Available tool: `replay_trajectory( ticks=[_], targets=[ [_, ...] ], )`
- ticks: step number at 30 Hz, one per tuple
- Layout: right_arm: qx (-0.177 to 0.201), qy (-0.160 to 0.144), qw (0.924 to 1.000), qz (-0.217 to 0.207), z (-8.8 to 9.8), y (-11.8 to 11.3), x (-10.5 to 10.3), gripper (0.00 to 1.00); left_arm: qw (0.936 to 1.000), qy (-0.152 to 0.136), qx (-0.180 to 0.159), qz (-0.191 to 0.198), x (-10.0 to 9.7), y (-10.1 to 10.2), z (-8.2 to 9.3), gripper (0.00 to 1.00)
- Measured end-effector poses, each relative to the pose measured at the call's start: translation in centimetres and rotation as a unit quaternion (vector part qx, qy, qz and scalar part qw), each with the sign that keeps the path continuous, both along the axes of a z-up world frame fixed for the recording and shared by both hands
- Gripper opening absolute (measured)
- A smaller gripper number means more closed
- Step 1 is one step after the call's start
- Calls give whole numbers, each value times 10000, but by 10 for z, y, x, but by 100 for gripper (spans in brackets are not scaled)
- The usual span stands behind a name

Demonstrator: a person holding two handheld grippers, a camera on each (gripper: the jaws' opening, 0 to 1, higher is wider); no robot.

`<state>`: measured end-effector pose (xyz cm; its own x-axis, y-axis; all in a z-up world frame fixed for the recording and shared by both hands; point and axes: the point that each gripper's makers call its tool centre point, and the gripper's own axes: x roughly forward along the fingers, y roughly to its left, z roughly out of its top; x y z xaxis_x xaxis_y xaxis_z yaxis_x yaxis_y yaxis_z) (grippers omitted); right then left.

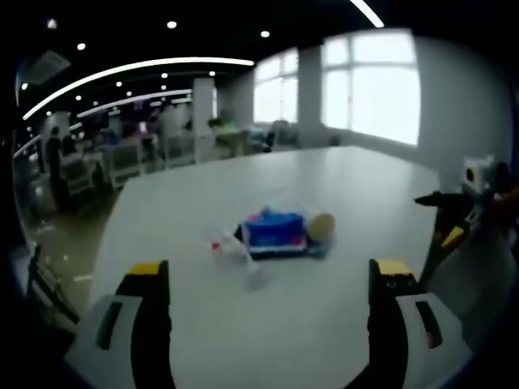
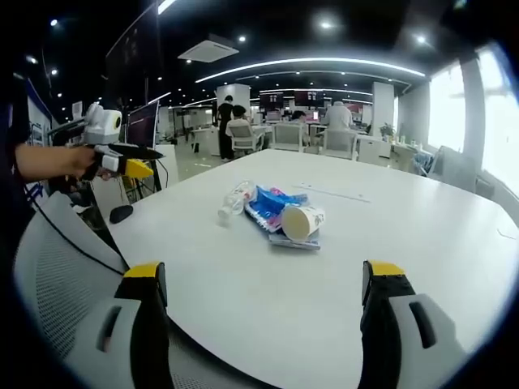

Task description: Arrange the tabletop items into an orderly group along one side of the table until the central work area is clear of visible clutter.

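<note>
The tabletop items lie in one small cluster near the middle of the large white table [image 2: 454, 243]. The cluster consists of a clear plastic bottle with a red cap [image 2: 235, 199] on its side, a blue printed plastic packet [image 2: 272, 207] and a paper cup [image 2: 302, 221] tipped over with its mouth toward the right gripper view. The cup rests on the packet's edge; the bottle lies just beside the packet on the other side. A thin flat item shows beneath the packet; its type cannot be determined.

In the left gripper view the same group appears: bottle [image 1: 231, 250], packet [image 1: 274, 231], cup [image 1: 322, 228].

Left tool [image 1: 268, 279]: jaws spread wide, holding nothing, well apart from the cluster.

Right tool [image 2: 263, 284]: jaws spread wide, empty, short of the cluster at the table's near edge.

A grey mesh chair [image 2: 57, 267] stands beside the table. Desks and people occupy the office background.
</note>
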<state>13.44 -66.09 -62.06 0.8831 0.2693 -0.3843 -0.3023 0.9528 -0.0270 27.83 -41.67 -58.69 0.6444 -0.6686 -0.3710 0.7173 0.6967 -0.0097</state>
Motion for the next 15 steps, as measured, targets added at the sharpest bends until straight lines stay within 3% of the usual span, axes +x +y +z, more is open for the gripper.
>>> replay_trajectory(
  ticks=[15],
  targets=[
    [33, 5, 10000, -47, 0, -2, 0, 99, 10000, -34, 1, 93, 34, -28, 0, 98]
  ],
)
